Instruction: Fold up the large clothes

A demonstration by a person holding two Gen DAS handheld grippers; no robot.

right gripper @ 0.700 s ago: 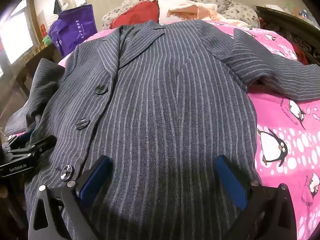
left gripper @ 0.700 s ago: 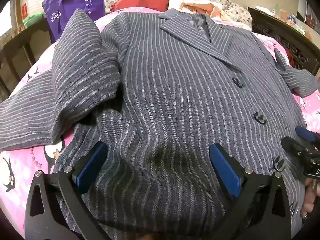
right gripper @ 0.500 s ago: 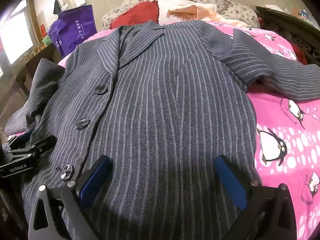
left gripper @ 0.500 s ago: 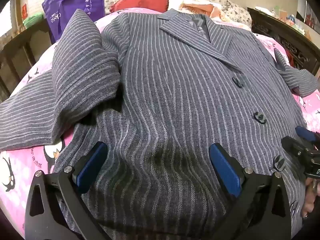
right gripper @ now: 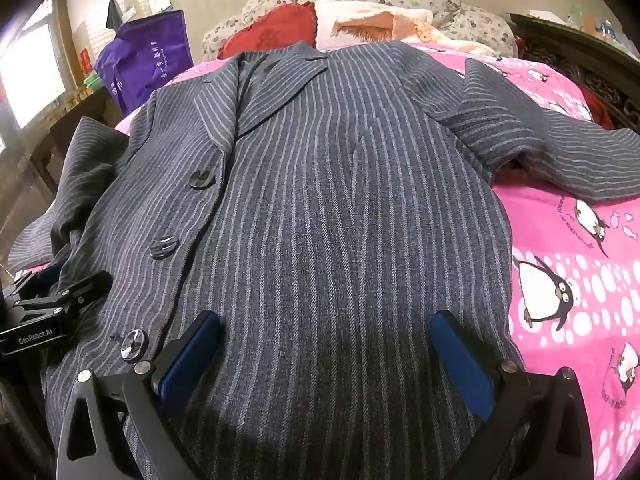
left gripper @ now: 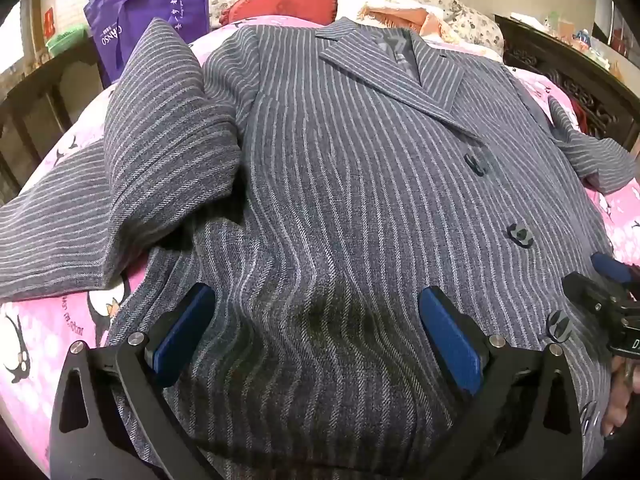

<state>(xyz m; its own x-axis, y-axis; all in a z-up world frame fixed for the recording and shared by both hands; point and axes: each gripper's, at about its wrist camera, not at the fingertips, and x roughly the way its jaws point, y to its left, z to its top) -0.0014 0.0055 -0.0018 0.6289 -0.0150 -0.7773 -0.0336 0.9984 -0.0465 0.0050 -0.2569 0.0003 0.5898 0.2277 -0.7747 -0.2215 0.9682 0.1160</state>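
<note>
A large grey pinstriped jacket (left gripper: pixel 344 184) lies face up on the bed, collar at the far end, dark buttons (left gripper: pixel 520 235) down its front. Its left sleeve (left gripper: pixel 152 148) is bent and bunched beside the body; the right sleeve (right gripper: pixel 560 156) stretches out over the sheet. My left gripper (left gripper: pixel 316 328) hovers open above the jacket's lower left half, nothing between its blue pads (left gripper: pixel 184 332). My right gripper (right gripper: pixel 326 344) is open over the lower right half (right gripper: pixel 340 220), also empty. Each gripper shows at the other view's edge.
A pink penguin-print sheet (right gripper: pixel 580 280) covers the bed. Red and floral pillows (right gripper: pixel 272 36) and a peach towel (right gripper: pixel 384 20) lie at the head. A purple bag (left gripper: pixel 152 12) stands at the far left, dark carved wooden furniture (left gripper: pixel 580 80) at the right.
</note>
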